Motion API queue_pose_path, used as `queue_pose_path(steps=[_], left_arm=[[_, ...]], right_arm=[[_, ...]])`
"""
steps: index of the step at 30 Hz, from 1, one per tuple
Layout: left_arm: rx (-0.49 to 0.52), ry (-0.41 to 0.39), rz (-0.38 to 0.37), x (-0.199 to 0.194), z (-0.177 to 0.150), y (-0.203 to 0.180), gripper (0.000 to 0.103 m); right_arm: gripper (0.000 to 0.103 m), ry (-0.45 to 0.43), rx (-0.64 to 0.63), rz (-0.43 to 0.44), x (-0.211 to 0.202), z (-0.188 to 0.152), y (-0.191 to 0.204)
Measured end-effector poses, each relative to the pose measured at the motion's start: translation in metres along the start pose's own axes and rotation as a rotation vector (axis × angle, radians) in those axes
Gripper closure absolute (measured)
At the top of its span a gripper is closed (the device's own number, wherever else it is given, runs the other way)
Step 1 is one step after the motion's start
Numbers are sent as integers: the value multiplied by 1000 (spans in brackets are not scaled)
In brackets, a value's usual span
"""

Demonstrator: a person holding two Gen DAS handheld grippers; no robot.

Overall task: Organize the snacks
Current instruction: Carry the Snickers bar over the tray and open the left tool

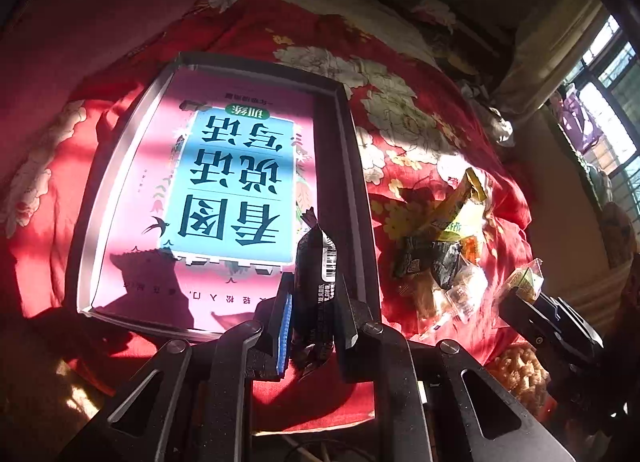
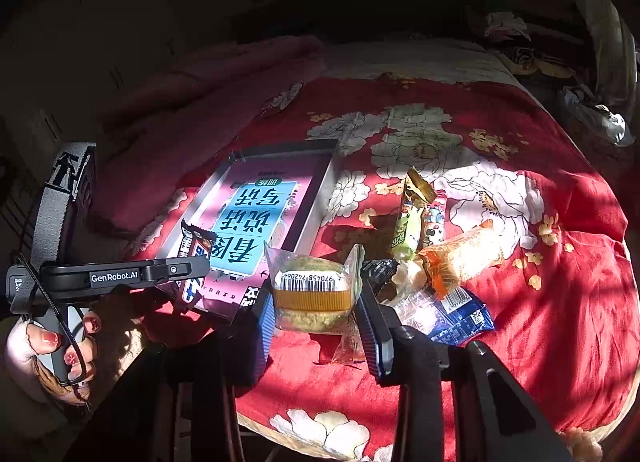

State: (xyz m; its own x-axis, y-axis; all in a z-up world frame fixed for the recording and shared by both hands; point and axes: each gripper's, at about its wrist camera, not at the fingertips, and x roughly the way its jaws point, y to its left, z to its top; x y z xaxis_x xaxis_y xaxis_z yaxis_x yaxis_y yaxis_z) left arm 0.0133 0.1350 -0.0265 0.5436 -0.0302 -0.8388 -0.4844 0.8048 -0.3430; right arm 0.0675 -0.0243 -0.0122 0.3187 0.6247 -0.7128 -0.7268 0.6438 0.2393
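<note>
Left gripper [image 1: 314, 302]: clamped on my black snack bar [image 1: 316, 274], above tray [image 1: 352, 166] edge; right gripper [image 2: 316, 302]: pinching wrapped cake [image 2: 312, 290] beside snack pile [image 2: 440, 254]; next, I judge: carry both over tray, release.

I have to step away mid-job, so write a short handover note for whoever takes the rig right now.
Left gripper: shut on a black snack bar, held over the tray's near right corner.
Right gripper: shut on a clear-wrapped pastry, above the red bedspread.
Tray lies on the bedspread, lined with a pink and blue book; no snacks lie in it.
Remaining snacks pile sits right of the tray.
Left to do: place both held snacks in the tray, then move the pile.
</note>
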Motion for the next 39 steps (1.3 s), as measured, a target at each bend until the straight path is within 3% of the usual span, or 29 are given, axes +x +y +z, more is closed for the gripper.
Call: queue_pose_path(steps=[16, 39], left_arm=[[-74, -37, 41, -9, 5, 53, 85], [10, -12, 131, 9, 0, 50, 85]], right_arm=[[64, 62, -121, 71, 54, 13, 70], [64, 132, -171, 61, 105, -7, 79]])
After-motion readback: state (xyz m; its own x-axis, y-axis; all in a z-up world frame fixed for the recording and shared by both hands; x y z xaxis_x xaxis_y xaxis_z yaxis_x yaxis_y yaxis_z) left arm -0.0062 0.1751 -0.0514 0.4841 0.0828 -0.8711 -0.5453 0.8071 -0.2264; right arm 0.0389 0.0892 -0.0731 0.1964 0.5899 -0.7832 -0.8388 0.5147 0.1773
